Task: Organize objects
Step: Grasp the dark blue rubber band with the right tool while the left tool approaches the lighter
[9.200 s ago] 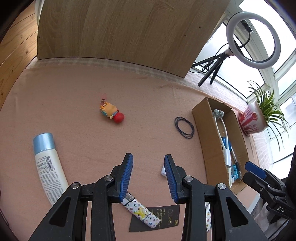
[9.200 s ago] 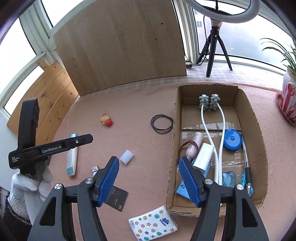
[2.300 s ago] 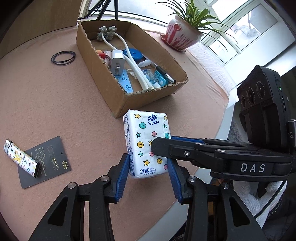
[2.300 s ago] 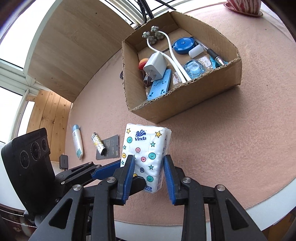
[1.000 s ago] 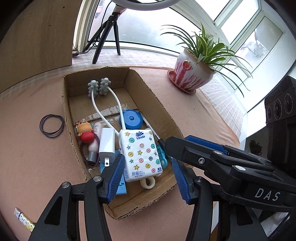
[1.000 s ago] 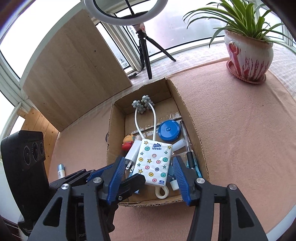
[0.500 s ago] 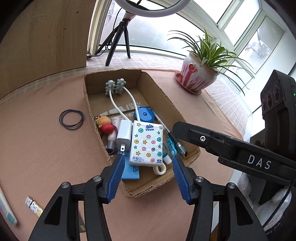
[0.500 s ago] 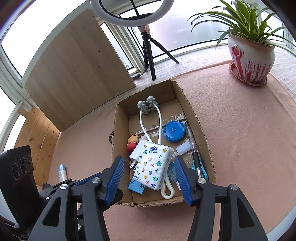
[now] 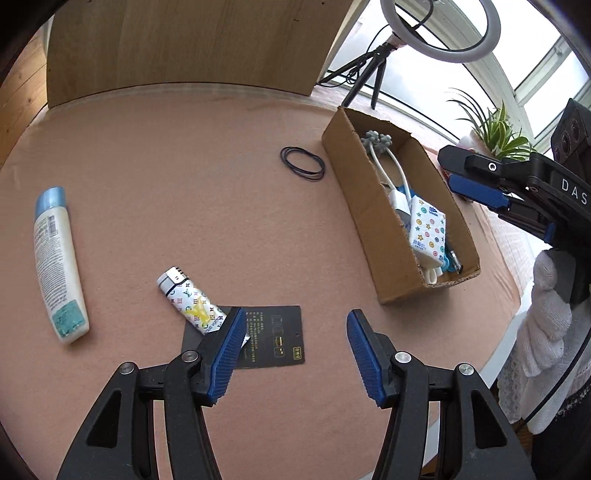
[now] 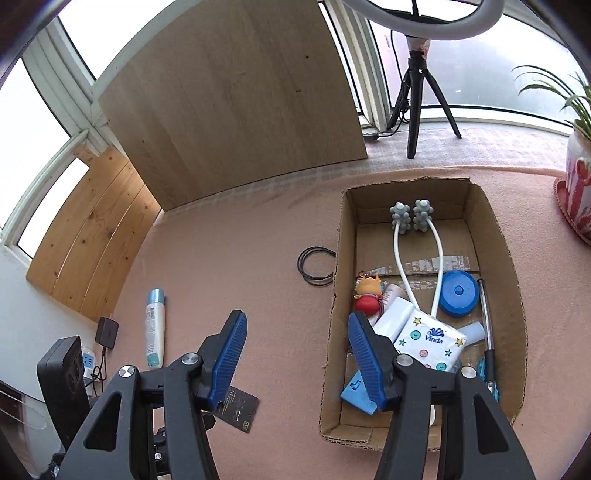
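White star-printed tissue pack [image 10: 430,345] now sits in the brown cardboard box [image 10: 513,295]; both hand-held grippers, left [image 9: 293,352] and right [image 10: 295,360], have backed off, jaws spread, empty.

We are in a home sunroom or enclosed balcony set up for recording. Windows [image 10: 480,66] curve around a table covered in pink cloth [image 9: 184,177]; a potted spider plant [image 9: 495,129] stands on the sill, and wood panels [image 10: 236,99] lean against the glass. A ring light on a tripod [image 9: 439,33] stands behind, near a wall socket with plugs [image 10: 107,332].
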